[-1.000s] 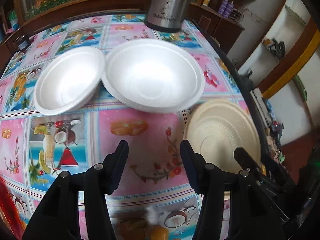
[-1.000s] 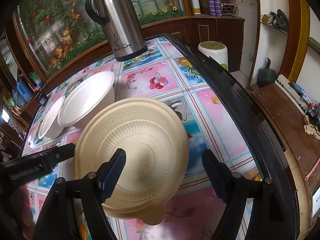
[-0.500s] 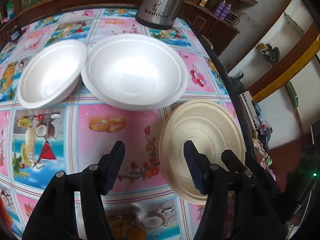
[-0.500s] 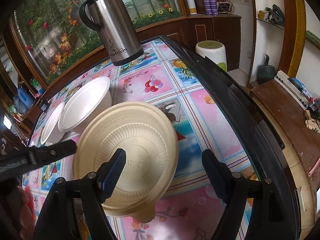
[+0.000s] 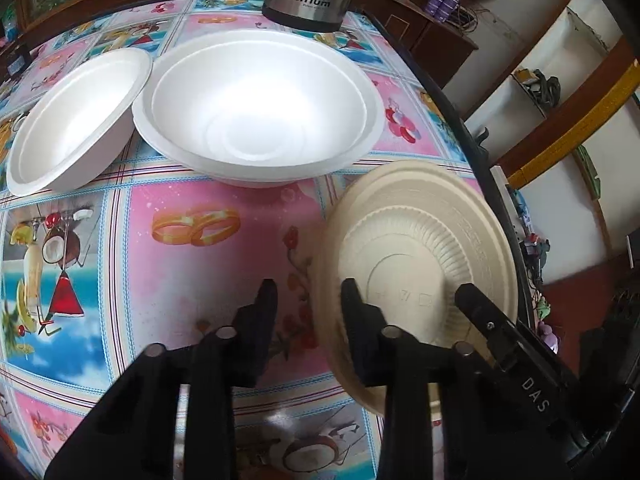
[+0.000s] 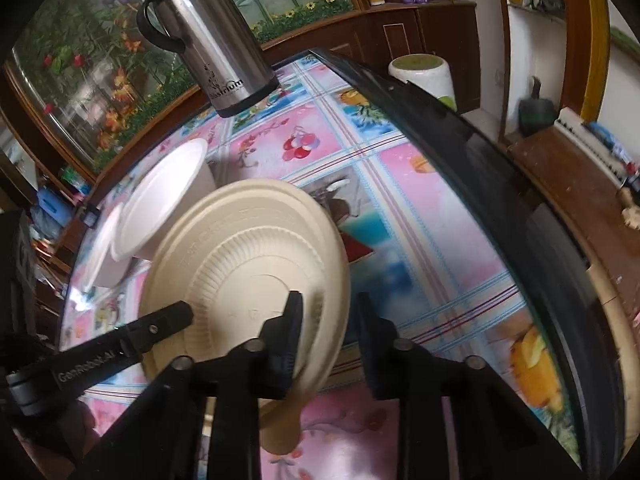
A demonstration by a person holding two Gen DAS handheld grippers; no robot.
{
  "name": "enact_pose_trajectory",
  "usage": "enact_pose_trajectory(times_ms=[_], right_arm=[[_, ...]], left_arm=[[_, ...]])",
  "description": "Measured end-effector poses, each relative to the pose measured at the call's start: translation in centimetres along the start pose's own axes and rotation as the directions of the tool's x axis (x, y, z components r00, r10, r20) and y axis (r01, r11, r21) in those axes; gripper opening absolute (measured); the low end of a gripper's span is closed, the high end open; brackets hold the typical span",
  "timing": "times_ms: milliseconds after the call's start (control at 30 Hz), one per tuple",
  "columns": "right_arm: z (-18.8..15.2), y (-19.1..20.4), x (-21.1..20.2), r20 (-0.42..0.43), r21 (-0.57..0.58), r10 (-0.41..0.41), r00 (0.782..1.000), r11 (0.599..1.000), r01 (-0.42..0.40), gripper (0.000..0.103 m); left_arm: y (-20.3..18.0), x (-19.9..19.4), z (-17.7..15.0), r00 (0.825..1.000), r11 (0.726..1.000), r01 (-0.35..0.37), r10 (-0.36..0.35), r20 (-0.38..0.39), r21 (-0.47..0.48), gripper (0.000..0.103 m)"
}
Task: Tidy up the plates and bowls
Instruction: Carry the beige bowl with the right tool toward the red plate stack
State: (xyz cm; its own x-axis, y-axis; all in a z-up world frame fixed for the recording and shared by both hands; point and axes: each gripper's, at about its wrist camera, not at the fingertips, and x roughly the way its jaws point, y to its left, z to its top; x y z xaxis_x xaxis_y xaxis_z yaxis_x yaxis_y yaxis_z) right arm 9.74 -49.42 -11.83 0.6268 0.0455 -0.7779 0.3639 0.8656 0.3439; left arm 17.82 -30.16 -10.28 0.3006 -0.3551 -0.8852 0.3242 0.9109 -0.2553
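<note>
**Both grippers closing over edges of beige plate**

Beige ribbed plate (image 5: 424,240) sits near table's right edge, on pink/blue fruit-print cloth (image 5: 192,208). Embossed lettering runs round plate rim, small marks in centre, both too faint to read.

L gripper (image 5: 308,292): jaws closing, plate's left rim between them; right finger over plate, left finger over cloth. Pads not visibly pressing yet, gap either side.

R gripper (image 6: 326,304): jaws closing, plate's right rim between them; left finger on plate face, right finger off plate over cloth. Contact not clear, gap visible.

Writing: steel thermos (image 6: 212,36) at back reads "Bestrium" w/ small line under, unreadable. R gripper finger as seen from L cam marked "DAS". L gripper finger as seen from R cam marked "GenRobot.AI".

Large white foam bowl (image 5: 256,104) behind plate, just apart from it. Smaller white bowl (image 5: 76,120) to its left, rims touching/overlapping. Both empty-side up.
</note>
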Motion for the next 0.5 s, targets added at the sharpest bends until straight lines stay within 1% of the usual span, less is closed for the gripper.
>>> enact_pose_trajectory(times_ms=[33, 67, 133, 200, 300, 500], right_arm=[[-0.1, 0.3, -0.1, 0.003, -0.002, 0.003, 1.0, 1.0, -0.003, 0.018], [-0.3, 0.7, -0.1, 0.005, -0.01, 0.003, 1.0, 1.0, -0.003, 0.017], [-0.6, 1.6, -0.3, 0.014, -0.026, -0.011, 1.0, 1.0, 0.012, 0.017], [-1.0, 2.5, -0.6, 0.028, -0.047, -0.025, 0.999, 0.999, 0.027, 0.016], [-1.6, 3.9, -1.1, 0.035, -0.076, -0.022, 0.999, 0.997, 0.025, 0.016], [-2.8, 7.1, -2.2, 0.055, -0.134, -0.008, 0.998, 0.991, 0.015, 0.015]], left_arm=[[-0.1, -0.2, -0.2, 1.0, 1.0, 0.0, 0.0, 0.001, 0.01, 0.017], [-0.1, -0.3, -0.3, 1.0, 1.0, -0.004, 0.004, 0.002, 0.016, 0.012], [0.3, -0.7, -0.6, 1.0, 1.0, -0.019, 0.019, 0.007, 0.022, 0.012], [1.1, -0.9, -1.0, 1.0, 1.0, -0.016, 0.016, 0.007, 0.007, 0.012], [2.1, -1.6, -1.6, 1.0, 1.0, -0.014, 0.014, 0.016, -0.003, 0.012], [4.5, -4.8, -3.0, 0.996, 0.999, -0.035, 0.037, 0.077, -0.023, 0.012]])
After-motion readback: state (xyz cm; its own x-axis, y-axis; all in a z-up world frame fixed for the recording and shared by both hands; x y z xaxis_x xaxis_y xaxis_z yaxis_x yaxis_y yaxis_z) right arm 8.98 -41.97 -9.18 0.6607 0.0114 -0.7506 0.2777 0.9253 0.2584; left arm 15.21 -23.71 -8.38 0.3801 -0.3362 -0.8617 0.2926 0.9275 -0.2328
